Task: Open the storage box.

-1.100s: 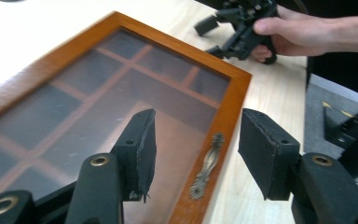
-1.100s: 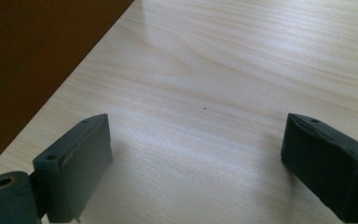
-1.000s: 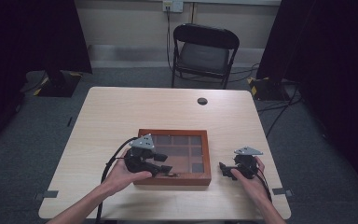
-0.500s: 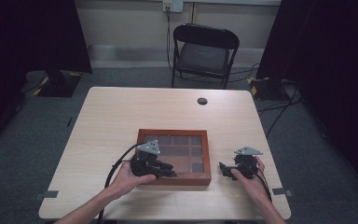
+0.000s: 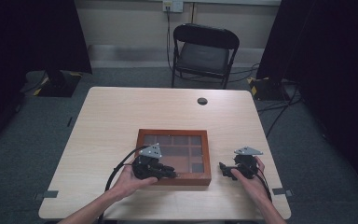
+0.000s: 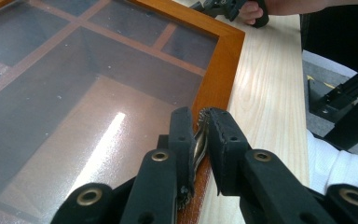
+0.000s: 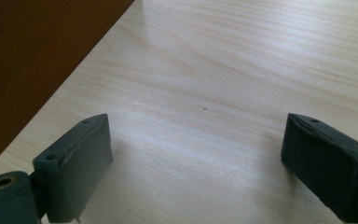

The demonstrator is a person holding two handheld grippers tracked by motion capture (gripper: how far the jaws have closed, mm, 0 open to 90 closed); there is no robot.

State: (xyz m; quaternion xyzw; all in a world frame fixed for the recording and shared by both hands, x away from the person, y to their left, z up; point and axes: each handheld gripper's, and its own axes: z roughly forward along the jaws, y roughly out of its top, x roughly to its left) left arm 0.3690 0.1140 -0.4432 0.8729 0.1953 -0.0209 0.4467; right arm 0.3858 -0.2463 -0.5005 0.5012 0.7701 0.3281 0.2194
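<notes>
A wooden box (image 5: 173,134) with a glass lid over several compartments lies near the table's front edge. My left gripper (image 5: 171,173) rests at the box's front rim. In the left gripper view it (image 6: 200,135) is shut on a small brass latch (image 6: 199,143) that sits on the orange-brown frame (image 6: 219,60). My right gripper (image 5: 223,167) rests on the table just right of the box and points at it. In the right gripper view its jaws (image 7: 196,154) stand wide open over bare wood, with the box's side (image 7: 32,56) at the left.
A black round cap (image 5: 202,101) sits in the table top near the far edge. A black folding chair (image 5: 205,51) stands beyond the table. The table's front edge lies close behind both hands.
My left gripper has shifted slightly right along the box's front rim. The right gripper has stayed where it was.
</notes>
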